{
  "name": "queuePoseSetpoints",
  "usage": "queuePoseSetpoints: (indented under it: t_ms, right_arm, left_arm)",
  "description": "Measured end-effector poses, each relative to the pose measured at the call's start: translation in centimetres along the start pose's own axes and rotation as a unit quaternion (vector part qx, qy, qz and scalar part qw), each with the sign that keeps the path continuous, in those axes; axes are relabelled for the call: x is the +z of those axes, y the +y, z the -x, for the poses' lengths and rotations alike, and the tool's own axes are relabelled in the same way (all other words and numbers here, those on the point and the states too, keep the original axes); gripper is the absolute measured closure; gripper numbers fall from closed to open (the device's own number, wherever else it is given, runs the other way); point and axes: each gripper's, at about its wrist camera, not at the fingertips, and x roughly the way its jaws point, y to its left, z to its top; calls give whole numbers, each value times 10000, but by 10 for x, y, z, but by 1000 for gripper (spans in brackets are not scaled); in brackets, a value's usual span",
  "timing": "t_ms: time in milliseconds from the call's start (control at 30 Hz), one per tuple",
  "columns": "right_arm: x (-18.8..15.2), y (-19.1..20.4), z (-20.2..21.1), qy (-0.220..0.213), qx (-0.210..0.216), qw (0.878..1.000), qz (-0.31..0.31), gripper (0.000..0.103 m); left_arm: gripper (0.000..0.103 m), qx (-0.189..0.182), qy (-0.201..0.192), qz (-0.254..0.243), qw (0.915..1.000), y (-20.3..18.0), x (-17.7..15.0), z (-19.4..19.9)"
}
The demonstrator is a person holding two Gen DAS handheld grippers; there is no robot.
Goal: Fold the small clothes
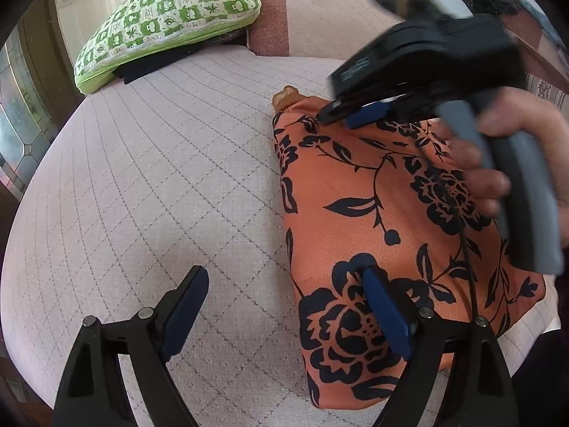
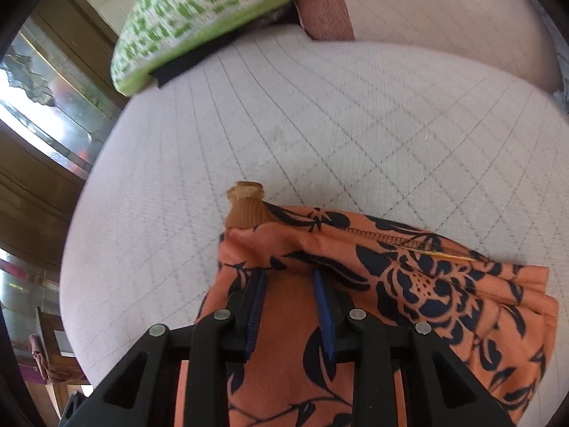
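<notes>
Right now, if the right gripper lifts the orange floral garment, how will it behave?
The garment probably hangs floppy: it already lies in soft folds. Its smooth, slightly shiny cloth may slip between the fingers. It looks thin, so likely light.

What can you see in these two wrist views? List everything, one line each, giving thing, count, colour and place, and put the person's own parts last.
Garment: one, orange with dark floral print, lying folded on the cushion, right side of the left wrist view.
Ribbed cuff: one, tan-brown, sticking out at the garment's far corner.
Seat cushion: one, pale pink with a grey diamond grid, under everything.
Pillow: one, green and white patterned, at the far left of the cushion.
Dark cloth: one, black, under the pillow.
Left gripper: one, black with blue pads, open, one finger over the garment.
Right gripper: one, black with blue pads, partly closed over the garment's far edge; grip unclear.
Hand: one, holding the right gripper's grey handle.
</notes>
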Motion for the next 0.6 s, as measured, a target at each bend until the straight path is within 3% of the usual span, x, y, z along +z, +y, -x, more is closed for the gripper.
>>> queuePoseSetpoints:
  t_ms: [133, 300, 500, 600]
  right_arm:
    - [-28, -17, 55, -483, -85, 9987, -163, 71]
    - [-74, -41, 110, -737, -561, 9954, -226, 71]
    - [-127, -68, 109, -470, -899, 9939, -430, 71]
    - [-137, -79, 104, -497, -968, 9930, -458, 70]
  left_arm:
    - [14, 117, -43, -31, 9999, -6, 0, 2]
    - [14, 226, -120, -51, 9997, -10, -1, 2]
    - [10, 467, -308, -152, 9983, -18, -2, -4]
    - [6, 554, -411, -143, 9975, -20, -5, -7]
